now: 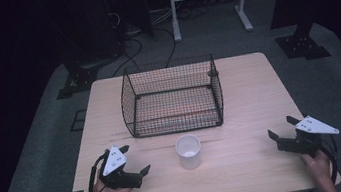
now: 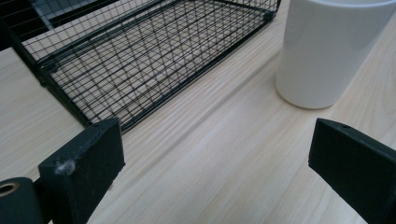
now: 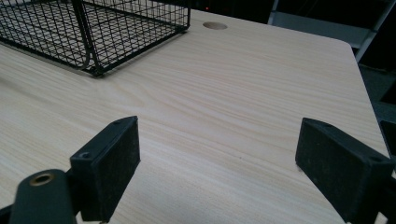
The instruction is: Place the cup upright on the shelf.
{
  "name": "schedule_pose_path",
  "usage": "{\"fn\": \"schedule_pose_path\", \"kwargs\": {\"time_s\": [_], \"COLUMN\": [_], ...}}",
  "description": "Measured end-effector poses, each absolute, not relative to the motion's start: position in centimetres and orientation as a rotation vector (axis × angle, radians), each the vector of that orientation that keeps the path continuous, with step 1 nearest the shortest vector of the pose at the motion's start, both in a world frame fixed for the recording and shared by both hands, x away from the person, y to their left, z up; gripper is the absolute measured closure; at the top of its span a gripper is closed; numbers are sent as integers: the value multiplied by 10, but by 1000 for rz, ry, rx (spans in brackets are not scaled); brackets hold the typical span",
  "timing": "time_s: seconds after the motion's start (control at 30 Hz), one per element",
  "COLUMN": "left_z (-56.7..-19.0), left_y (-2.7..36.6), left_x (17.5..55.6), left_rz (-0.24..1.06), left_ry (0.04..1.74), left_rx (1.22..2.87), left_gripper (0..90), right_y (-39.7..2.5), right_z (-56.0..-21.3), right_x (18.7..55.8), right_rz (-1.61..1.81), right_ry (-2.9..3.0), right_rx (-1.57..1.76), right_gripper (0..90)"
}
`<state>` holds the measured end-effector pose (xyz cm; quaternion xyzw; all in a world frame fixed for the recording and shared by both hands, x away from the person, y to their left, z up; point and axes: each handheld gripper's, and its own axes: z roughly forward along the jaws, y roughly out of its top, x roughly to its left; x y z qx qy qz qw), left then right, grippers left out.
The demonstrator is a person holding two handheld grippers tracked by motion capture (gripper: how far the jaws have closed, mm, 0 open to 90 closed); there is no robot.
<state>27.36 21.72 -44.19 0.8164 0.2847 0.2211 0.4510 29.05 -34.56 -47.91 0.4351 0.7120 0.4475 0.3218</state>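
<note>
A white cylindrical plastic cup (image 1: 188, 151) stands upright at the pale wooden table's (image 1: 242, 116) six o'clock, just before the black wire-mesh basket (image 1: 171, 96). The left gripper (image 1: 134, 159) at eight o'clock and right gripper (image 1: 280, 127) at four o'clock both gape wide, empty.

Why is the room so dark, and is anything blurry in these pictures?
High view: light falls on the table, surroundings near black. Left gripper view: the white cup has soft sheen, the near jaws are slightly soft. Right gripper view: sharp wood grain, no glare.

Left gripper (image 1: 134, 159) and right gripper (image 1: 281, 128), jaws wide apart
</note>
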Motion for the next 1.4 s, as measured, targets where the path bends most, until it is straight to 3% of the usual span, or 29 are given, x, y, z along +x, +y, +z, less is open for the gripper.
{"fn": "schedule_pose_path", "kwargs": {"time_s": [1.4], "left_z": [-422], "left_y": [151], "left_x": [276], "left_rz": [376], "left_ry": [481], "left_rx": [2117], "left_gripper": [16], "right_y": [-345], "right_z": [-479], "right_x": [290], "right_rz": [1182], "right_ry": [1876], "right_rx": [1129], "right_gripper": [130]}}
